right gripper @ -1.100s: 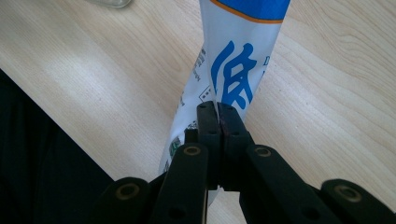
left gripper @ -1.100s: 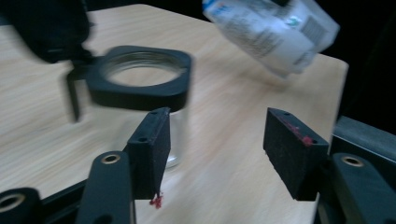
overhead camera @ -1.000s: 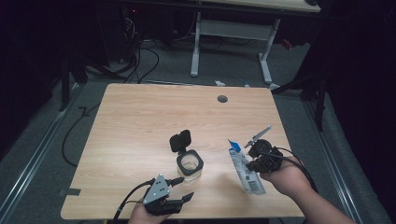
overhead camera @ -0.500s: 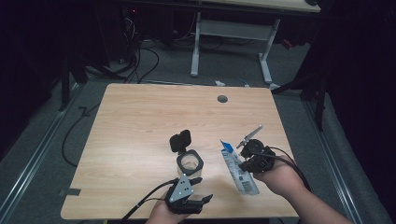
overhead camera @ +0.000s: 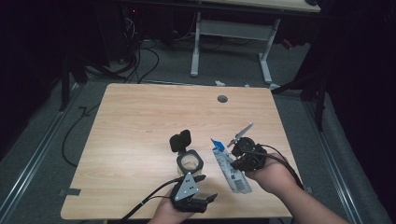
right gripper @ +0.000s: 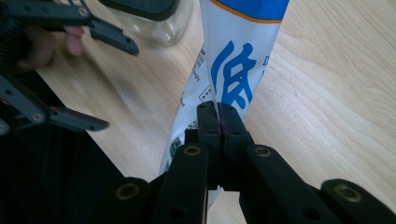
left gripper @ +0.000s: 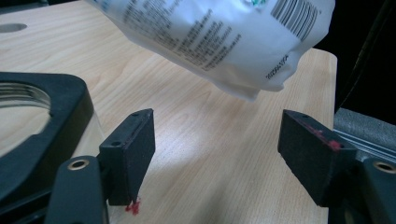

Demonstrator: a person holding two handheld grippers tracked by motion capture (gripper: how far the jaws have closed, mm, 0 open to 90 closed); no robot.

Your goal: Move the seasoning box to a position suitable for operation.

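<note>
A white printed pouch (overhead camera: 229, 169) with blue lettering (right gripper: 238, 60) hangs over the table's front right, and my right gripper (overhead camera: 235, 157) (right gripper: 217, 116) is shut on its edge. Left of it stands a clear jar (overhead camera: 189, 161) with a black collar (left gripper: 42, 116), its flip lid (overhead camera: 180, 141) raised. My left gripper (overhead camera: 208, 187) (left gripper: 217, 135) sits just in front of the jar. Its jaws have just been opening and now stand open, with nothing between them. The pouch's lower end (left gripper: 210, 37) hangs above and beyond them. From the right gripper view, the left gripper (right gripper: 105, 79) is at the left.
The wooden table (overhead camera: 140, 121) has a round cable hole (overhead camera: 222, 99) near its far edge. Its front edge runs just under both hands. A white desk frame (overhead camera: 231, 42) and cables (overhead camera: 140, 60) lie on the floor beyond.
My left gripper slid right, to just in front of the jar, and its jaws spread wider. My right gripper carried the pouch left, closer to the jar.
</note>
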